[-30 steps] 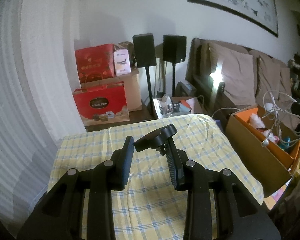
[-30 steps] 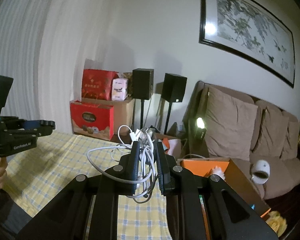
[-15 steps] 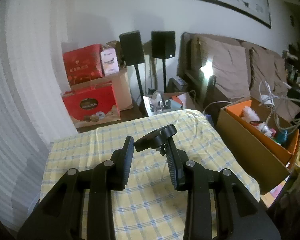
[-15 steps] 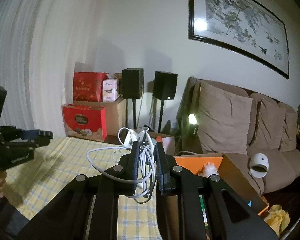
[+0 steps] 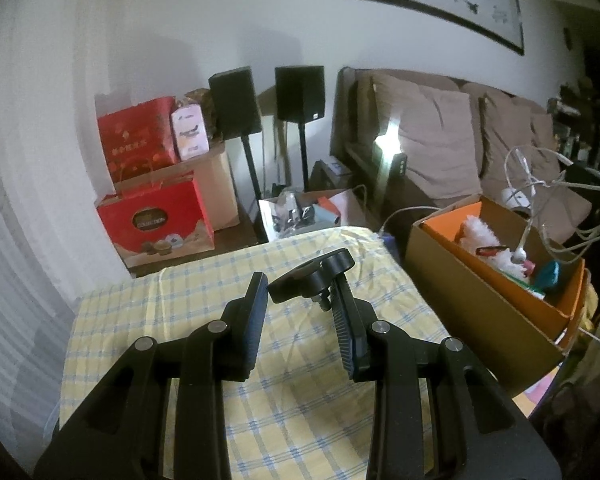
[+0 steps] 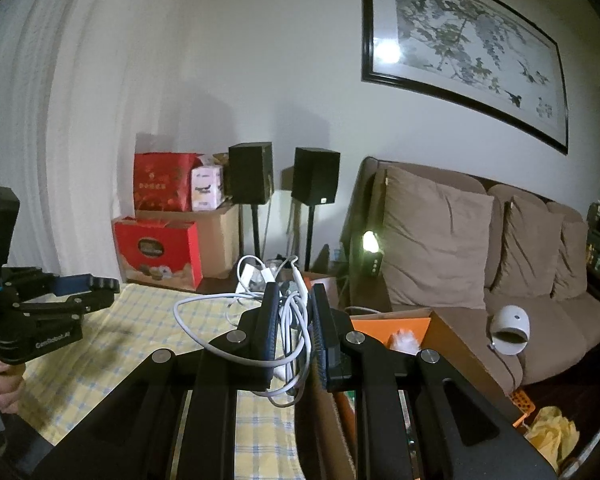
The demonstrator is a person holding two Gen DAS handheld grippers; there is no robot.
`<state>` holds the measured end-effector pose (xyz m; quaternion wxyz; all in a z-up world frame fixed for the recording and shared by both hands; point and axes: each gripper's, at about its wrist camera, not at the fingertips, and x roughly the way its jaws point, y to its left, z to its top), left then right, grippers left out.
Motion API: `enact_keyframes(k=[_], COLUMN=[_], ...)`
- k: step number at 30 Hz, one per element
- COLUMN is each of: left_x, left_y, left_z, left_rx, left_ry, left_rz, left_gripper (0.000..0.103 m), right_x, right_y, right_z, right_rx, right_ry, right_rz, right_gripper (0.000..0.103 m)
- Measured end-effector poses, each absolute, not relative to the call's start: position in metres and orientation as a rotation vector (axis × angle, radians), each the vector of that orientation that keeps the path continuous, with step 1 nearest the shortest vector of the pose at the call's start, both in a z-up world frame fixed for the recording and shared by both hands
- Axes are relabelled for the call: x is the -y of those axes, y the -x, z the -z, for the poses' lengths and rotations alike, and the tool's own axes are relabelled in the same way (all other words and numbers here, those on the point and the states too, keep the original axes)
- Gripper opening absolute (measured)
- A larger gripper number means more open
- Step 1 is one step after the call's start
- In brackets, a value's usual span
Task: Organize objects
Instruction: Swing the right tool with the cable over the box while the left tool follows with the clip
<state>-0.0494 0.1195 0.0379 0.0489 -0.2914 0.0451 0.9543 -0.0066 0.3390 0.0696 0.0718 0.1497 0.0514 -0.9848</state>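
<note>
A tangled white cable [image 6: 204, 306] is pinched in my right gripper [image 6: 294, 296], which is shut on it above the near end of the cardboard box with an orange lining [image 6: 452, 332]. From the left wrist view the cable [image 5: 532, 176] dangles over that box [image 5: 472, 300], which holds a white fluffy thing [image 5: 480, 236] and other small items. My left gripper [image 5: 300, 284] hangs over the yellow checked table [image 5: 204, 292] with a black knob with a screw [image 5: 312, 272] held at its fingertips. From the right wrist view the left gripper [image 6: 100, 286] is at far left, in a hand.
Beyond the table stand red gift boxes [image 5: 156, 220], a brown carton [image 5: 220, 184] and two black speakers on stands [image 5: 236, 104]. A brown sofa with cushions [image 6: 440, 236] runs along the right, with a white round device [image 6: 510, 324] on its seat. An open white bag of clutter [image 5: 300, 212] sits behind the table.
Both grippers keep their hold. The left view drifted slightly, so the box sits a little nearer the middle. The cable bundle stays above the box.
</note>
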Motion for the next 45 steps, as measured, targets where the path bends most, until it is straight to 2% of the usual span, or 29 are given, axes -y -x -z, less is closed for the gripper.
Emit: enact_keyframes(k=[15,25,45], left_x=[-0.145,-0.169,-0.255], left_y=[0.065,0.083,0.106], left_z=[-0.054,-0.09,-0.115], left_rx=[-0.139,-0.095,-0.146], left_ry=[0.781,0.696,0.645], left_rz=[-2.88,-2.846,-2.7], left_gripper=[0.03,0.03,0.03], right_x=[-0.363,-0.38,-0.431], right_y=[0.01,0.012,0.015], right_z=[-0.071,-0.075,-0.085], right_rx=[-0.134,-0.138,-0.066], right_ry=[-0.461,-0.451,-0.428], right_rz=[3.019,3.069,3.175], right_gripper=[0.015,0.015,0.015])
